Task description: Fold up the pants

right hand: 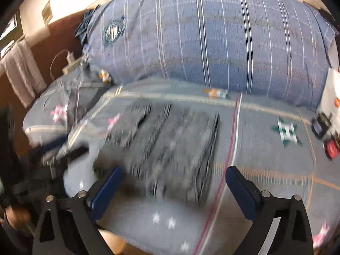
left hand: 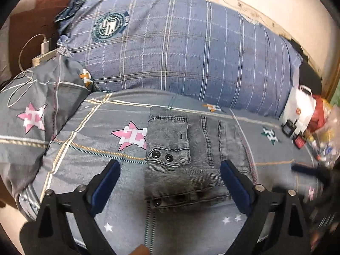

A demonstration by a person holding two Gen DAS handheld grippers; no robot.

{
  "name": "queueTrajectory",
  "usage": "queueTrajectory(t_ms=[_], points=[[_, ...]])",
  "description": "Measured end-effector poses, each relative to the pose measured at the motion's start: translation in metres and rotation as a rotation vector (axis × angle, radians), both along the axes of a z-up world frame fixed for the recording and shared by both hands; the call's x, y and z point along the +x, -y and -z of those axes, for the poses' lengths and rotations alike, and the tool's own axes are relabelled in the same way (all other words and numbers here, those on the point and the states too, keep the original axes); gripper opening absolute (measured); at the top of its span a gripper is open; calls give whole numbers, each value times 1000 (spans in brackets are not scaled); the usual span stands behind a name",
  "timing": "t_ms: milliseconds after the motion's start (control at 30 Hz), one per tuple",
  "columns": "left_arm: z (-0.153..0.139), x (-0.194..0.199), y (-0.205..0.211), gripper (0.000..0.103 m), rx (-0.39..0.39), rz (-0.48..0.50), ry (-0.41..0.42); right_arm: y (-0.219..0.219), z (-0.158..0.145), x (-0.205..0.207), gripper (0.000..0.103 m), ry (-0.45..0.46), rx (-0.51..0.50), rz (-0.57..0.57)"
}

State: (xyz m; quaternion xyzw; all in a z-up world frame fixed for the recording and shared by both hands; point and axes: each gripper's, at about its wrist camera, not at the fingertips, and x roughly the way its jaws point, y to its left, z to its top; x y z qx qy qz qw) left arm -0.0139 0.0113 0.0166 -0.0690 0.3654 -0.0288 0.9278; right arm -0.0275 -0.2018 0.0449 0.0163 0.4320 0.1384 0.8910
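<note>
Grey washed denim, the pants [left hand: 184,153] lie folded into a compact block on the star-patterned bedspread [left hand: 85,148], just in front of the big blue plaid pillow [left hand: 180,48] at the far side. We read the fabric as thick and fairly heavy for cloth, soft enough to bend yet stiff at the seams, the snap-buttoned pocket flap and the waistband, so the layers should stay where they are laid and not slide. If we needed to take hold again, we would pinch a near corner through all the layers, or the stitched hem edge, where the cloth is firmest. Our left gripper [left hand: 170,172] hangs above the near end of the block with its blue pads spread wide and nothing between them touching; our right gripper [right hand: 174,180] stands equally wide apart and empty over the near right edge of the pants. To the far left a charger and white cable [left hand: 31,51] rest by the bed's edge; at the right a white bag [left hand: 301,110] and small clutter sit. The right view is heavily smeared, so fold lines there are hard to make out, and how many layers the block has we cannot tell.
</note>
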Motion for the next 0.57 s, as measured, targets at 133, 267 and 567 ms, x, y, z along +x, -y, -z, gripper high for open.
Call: queueTrajectory(t_ms=[133,267,567], points=[[-2,-3,7,99,30,-15,-23,-8,18,-25,103,-33,-104,9],[-3,-5,11,100,63,0,-31,-14,30,-26,103,-51,-149,12],[-2,5,13,103,41,42,-60,-16,33,-19,103,-59,-128,54]])
